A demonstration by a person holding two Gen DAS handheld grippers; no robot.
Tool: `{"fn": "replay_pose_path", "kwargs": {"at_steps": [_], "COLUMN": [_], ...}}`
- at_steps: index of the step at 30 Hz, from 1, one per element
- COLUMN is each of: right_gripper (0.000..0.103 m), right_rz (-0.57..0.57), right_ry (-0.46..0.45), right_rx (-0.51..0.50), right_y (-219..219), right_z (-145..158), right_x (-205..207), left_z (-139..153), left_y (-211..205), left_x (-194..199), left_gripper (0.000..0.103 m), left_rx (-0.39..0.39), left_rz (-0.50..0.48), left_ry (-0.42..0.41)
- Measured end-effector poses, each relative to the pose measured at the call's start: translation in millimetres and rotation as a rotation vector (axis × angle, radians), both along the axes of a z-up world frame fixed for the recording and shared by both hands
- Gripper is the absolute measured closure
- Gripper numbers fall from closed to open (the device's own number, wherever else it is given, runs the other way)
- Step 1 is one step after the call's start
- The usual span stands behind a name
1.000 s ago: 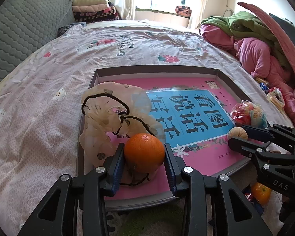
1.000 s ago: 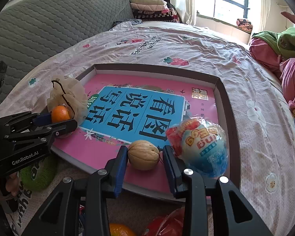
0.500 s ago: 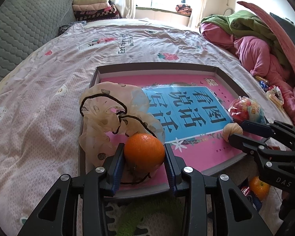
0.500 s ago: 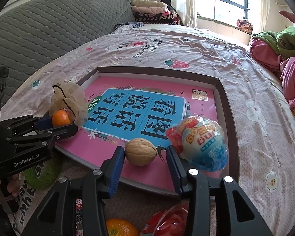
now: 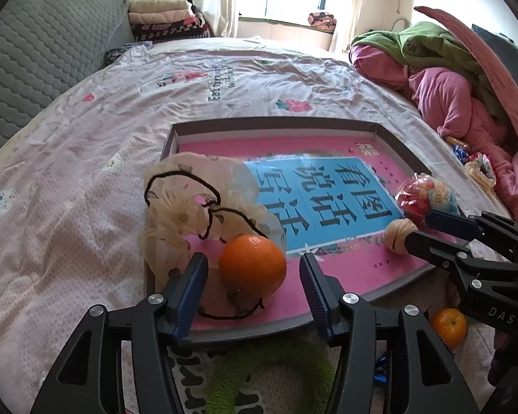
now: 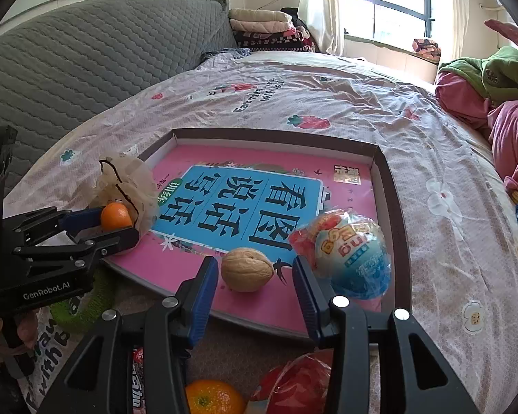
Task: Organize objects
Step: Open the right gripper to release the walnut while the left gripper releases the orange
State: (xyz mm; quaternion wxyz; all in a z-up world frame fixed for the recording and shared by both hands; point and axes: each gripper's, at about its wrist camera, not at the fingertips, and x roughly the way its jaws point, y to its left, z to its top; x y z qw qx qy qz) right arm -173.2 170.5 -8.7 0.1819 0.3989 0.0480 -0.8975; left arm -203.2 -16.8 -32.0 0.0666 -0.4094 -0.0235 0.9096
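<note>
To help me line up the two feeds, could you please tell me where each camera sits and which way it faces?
Left wrist: rides the left tongs, looking across the bed at the orange and mesh bag in the tray; its open fingers and the right tongs show.
Right wrist: rides the right tongs, facing the walnut; the left tongs show.
Shared: tray, orange, walnut, candy ball.

Right hand-held gripper (image 6: 255, 277) open around walnut (image 6: 247, 269) on tray (image 6: 383, 172).

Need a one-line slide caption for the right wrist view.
Right gripper open around a walnut in the pink-lined tray; left gripper open beside an orange.
</note>
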Motion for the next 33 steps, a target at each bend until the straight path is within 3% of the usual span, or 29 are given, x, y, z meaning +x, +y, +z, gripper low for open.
{"fn": "replay_pose_path", "kwargs": {"at_steps": [11,14,33], "right_gripper": [0.058,0.058,0.058], "right_rz": [-0.005,-0.004,-0.014], "right_ry": [0.011,0.015,0.033], "right_rx": [-0.011,-0.012,-0.02], "right_y": [3,3,8], "right_z": [2,3,8], "right_x": [3,4,6], "left_z": [8,11,30], "left_y": [-11,-13,-19], "left_x": [-1,-1,4], "left_gripper": [0.045,0.036,0.036], "left_rx": [0.014,0.012,0.024], "left_rz": [0.028,0.035,0.046], "left_ry": [0.031,0.042,0.083]}}
